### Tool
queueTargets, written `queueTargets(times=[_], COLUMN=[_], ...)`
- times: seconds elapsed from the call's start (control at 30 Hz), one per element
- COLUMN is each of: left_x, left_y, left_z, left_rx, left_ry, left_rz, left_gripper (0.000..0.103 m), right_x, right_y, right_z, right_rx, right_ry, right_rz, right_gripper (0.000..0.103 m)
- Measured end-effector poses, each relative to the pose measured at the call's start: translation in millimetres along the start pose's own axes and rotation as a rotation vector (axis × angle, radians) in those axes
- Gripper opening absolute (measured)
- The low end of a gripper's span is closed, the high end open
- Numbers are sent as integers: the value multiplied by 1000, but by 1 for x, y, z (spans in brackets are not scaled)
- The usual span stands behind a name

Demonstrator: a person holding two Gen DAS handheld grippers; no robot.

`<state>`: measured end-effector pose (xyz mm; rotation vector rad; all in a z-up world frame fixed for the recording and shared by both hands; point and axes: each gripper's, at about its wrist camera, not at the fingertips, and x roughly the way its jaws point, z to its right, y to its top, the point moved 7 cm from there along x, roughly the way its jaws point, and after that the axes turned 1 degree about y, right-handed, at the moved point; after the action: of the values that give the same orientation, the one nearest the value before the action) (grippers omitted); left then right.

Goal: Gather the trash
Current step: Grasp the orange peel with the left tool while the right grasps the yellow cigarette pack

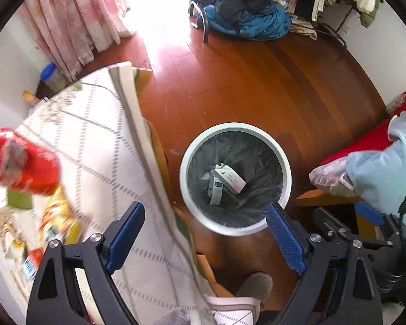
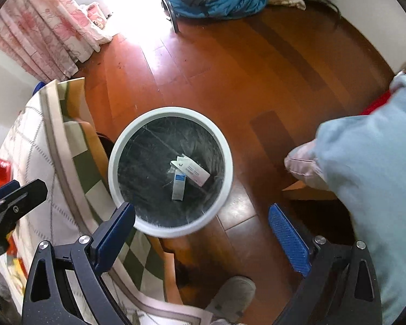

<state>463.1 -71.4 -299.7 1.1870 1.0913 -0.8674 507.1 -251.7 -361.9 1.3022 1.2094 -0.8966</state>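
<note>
A white round trash bin [image 1: 285,172] with a black liner stands on the wood floor; it also shows in the right wrist view [image 2: 227,162]. Two small white boxes [image 1: 227,180] [image 2: 192,174] lie in its bottom. My left gripper [image 1: 205,212] is open and empty, above the bin's near rim and the table edge. My right gripper [image 2: 201,214] is open and empty, above the bin's near rim. Trash lies on the table at left: a red crumpled bag [image 1: 24,162], a yellow wrapper [image 1: 58,216] and small packets [image 1: 31,260].
A table with a white patterned cloth [image 1: 100,162] stands left of the bin. A chair with a red cushion and light blue cloth [image 1: 387,168] is at right. A pile of blue clothes [image 1: 246,16] lies far back. A grey slipper [image 2: 230,298] is near.
</note>
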Motion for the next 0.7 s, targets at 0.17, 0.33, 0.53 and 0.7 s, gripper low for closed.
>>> queueTargets(times=[0.17,0.33,0.53,0.7], left_x=[-45,-96,-165,-193], left_y=[-17,-27,-50,-92], left_z=[-4,-13,-66,-137], left_rx=[5,-13,-119,-226], left_ry=[19,26,60,136], left_rz=[61,136,235,263], left_gripper=[91,91,91,92], right_x=[-50,-113,-181,-211], right_y=[-17,-32,-50,-75], right_z=[-3,-10,-37,-90], right_rx=[-19,-27,-43,-94], right_ry=[-16,-21,22,101], right_rz=[55,132,218,222], right_gripper=[100,100,100,100])
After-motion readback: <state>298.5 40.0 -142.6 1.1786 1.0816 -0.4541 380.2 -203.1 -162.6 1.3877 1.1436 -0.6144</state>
